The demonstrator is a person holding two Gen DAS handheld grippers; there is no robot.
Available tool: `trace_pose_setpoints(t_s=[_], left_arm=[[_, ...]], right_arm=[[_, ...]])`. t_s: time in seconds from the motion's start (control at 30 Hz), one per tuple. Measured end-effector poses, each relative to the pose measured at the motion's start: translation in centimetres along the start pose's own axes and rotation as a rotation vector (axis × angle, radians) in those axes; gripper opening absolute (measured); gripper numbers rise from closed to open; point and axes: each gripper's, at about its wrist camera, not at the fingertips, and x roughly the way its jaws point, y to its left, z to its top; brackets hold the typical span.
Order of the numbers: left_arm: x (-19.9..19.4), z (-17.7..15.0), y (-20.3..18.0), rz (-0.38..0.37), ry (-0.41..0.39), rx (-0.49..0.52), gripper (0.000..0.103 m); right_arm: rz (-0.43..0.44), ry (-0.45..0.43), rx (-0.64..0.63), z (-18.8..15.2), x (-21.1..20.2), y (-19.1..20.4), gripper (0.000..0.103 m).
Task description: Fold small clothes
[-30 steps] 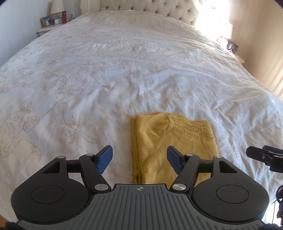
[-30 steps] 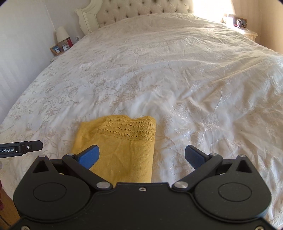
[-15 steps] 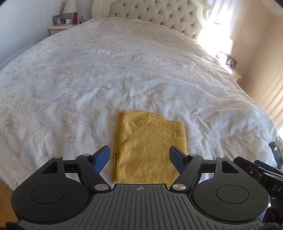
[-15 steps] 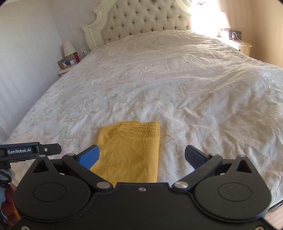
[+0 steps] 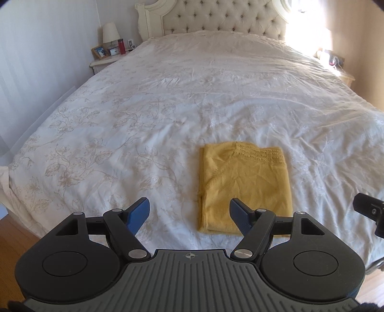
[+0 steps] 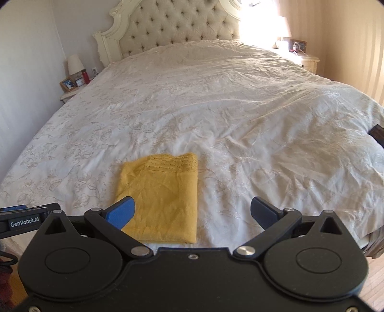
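Folded yellow garment (image 5: pixel 244 189) flat on the bed (image 5: pixel 168 115), both left gripper (image 5: pixel 189 213) and right gripper (image 6: pixel 192 211) empty with jaws apart; dark object (image 6: pixel 376 134) at bed's edge only in right view.

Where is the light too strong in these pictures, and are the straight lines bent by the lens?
Left wrist view: glare burns out the window beside the headboard; the bed bulges. Right wrist view: the same glare at top right; the yellow garment stays sharp.
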Motion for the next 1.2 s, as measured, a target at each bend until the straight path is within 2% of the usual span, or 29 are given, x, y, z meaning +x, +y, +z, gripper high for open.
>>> trace_pose_setpoints(t_s=[0.3, 0.77, 1.2], left_arm=[[-0.1, -0.8, -0.1, -0.071, 0.074, -0.019, 0.072], [0.3, -1.3, 0.3, -0.059, 0.118, -0.027, 0.072], [0.4, -1.1, -0.3, -0.063, 0.115, -0.01, 0.072]], right_arm=[[0.076, 0.031, 0.006, -0.5, -0.4, 0.3, 0.102], [0.083, 0.056, 0.033, -1.0, -0.2, 0.2, 0.102], [0.091, 0.058, 0.027, -0.9, -0.1, 0.4, 0.102]])
